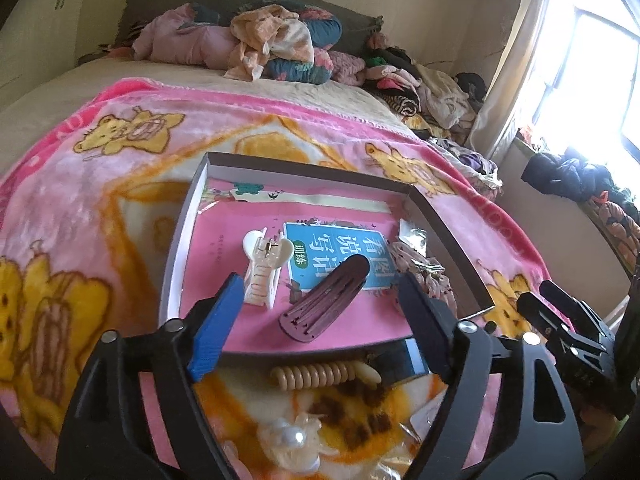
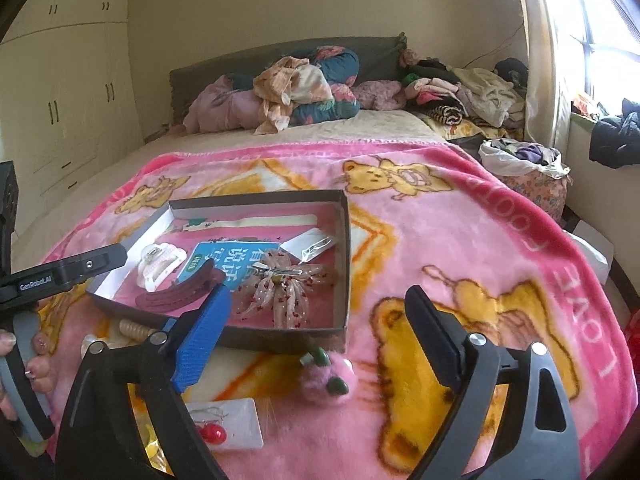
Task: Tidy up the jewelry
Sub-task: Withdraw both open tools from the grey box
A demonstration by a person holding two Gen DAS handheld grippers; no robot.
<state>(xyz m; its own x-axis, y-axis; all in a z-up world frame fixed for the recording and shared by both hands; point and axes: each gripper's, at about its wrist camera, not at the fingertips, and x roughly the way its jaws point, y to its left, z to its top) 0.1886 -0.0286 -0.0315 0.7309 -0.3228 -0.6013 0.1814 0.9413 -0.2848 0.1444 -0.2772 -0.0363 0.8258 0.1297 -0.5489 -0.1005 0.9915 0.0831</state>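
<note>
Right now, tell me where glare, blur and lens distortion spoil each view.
Left wrist view: the window is blown out to white, the blanket bows with fisheye curvature, and the pearl clip nearest the lens is soft. Right wrist view: the window glares less, the wardrobe lines bend, and the box stays fairly sharp.

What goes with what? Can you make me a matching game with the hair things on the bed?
Things:
1. white plastic claw clip
2. fluffy pink pompom hair tie
3. red bead earrings on a white card
4. sheer dotted ribbon bow clip

Places:
A. on the blanket, nearest the camera
B. in the box, left part
C. on the blanket, just outside the box's front wall
D. in the box, right part

Pairs: 1-B, 2-C, 3-A, 4-D
</note>
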